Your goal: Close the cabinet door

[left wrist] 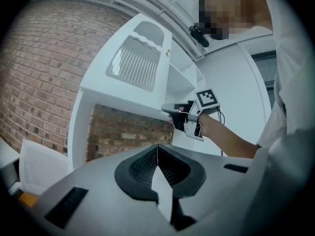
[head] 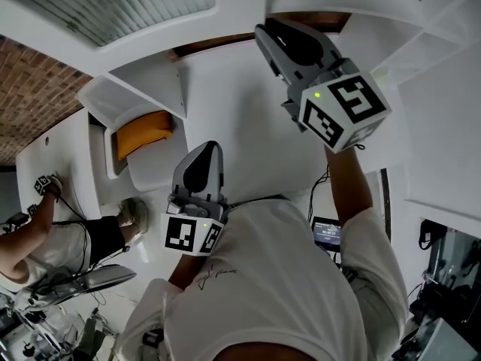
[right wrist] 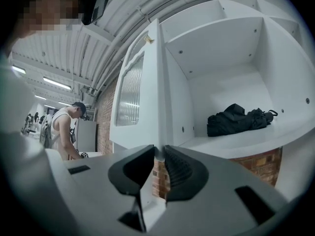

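The head view does not show well where the right gripper (right wrist: 160,154) meets the furniture, because its own body and marker cube cover the tips. The right gripper view is clearer: the jaws are narrow, with only a thin gap, and the lower corner of the cabinet door (right wrist: 133,92) sits in this gap, so the claw is holding the door by its edge. The door stands open, seen almost edge-on, and its panel of ribbed glass faces away from the cabinet. The left gripper (left wrist: 157,149) is held lower, apart from the door. Its jaws are pressed together and there is nothing between them.

Inside the cabinet, on the shelf (right wrist: 231,144), lies a black bundle (right wrist: 238,118). I cannot tell whether it is a bag or some cloth. Below the shelf and beside the cabinet there is a brick wall (left wrist: 44,73).

Another person (right wrist: 61,129) stands further back on the left, partly cut off by the gripper's body. In the head view an orange thing (head: 143,131) shows under a white flap, half hidden, and the white shirt of the person covers the lower part of that view.
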`<state>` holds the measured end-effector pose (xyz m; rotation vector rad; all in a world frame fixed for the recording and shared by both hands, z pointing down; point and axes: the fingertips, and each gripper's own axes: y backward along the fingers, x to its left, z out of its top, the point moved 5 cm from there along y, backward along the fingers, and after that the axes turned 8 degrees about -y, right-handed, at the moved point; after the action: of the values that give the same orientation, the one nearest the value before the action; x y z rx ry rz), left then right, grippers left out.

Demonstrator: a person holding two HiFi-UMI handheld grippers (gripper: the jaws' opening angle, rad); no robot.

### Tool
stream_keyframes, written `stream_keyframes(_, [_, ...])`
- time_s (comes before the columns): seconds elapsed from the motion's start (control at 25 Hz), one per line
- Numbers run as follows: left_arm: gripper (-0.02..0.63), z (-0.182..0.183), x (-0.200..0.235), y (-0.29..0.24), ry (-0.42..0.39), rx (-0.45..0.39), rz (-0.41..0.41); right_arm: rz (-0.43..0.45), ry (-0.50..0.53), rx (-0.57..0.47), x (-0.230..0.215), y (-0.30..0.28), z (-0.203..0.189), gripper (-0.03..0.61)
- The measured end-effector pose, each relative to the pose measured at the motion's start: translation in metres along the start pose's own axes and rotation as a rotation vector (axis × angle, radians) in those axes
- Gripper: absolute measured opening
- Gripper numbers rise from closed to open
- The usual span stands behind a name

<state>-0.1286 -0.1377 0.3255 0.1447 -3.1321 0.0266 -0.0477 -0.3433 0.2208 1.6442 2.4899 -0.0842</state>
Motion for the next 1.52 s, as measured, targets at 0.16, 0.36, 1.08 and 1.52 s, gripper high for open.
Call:
stream_keyframes(0.16, [0.017, -0.001, 0.002, 0.006, -0.008, 0.005, 0.029, 0.0, 0.0, 0.006, -0.004, -0.003, -0.001, 0.072])
stream_keyframes(0.36, [0.017, -0.003, 0.004, 0.009, -0.009, 0.012, 0.045, 0.003, -0.01, 0.001, -0.008, -0.012, 0.0, 0.071])
stream_keyframes(1.08, [0.017, 0.001, 0.007, 0.027, -0.034, 0.005, 0.081, -0.027, 0.018, -0.007, -0.012, -0.011, 0.003, 0.066])
stream_keyframes(1.52, [0.017, 0.008, 0.016, 0.039, -0.03, -0.01, 0.071, -0.106, 0.052, 0.0, -0.003, -0.002, 0.006, 0.055])
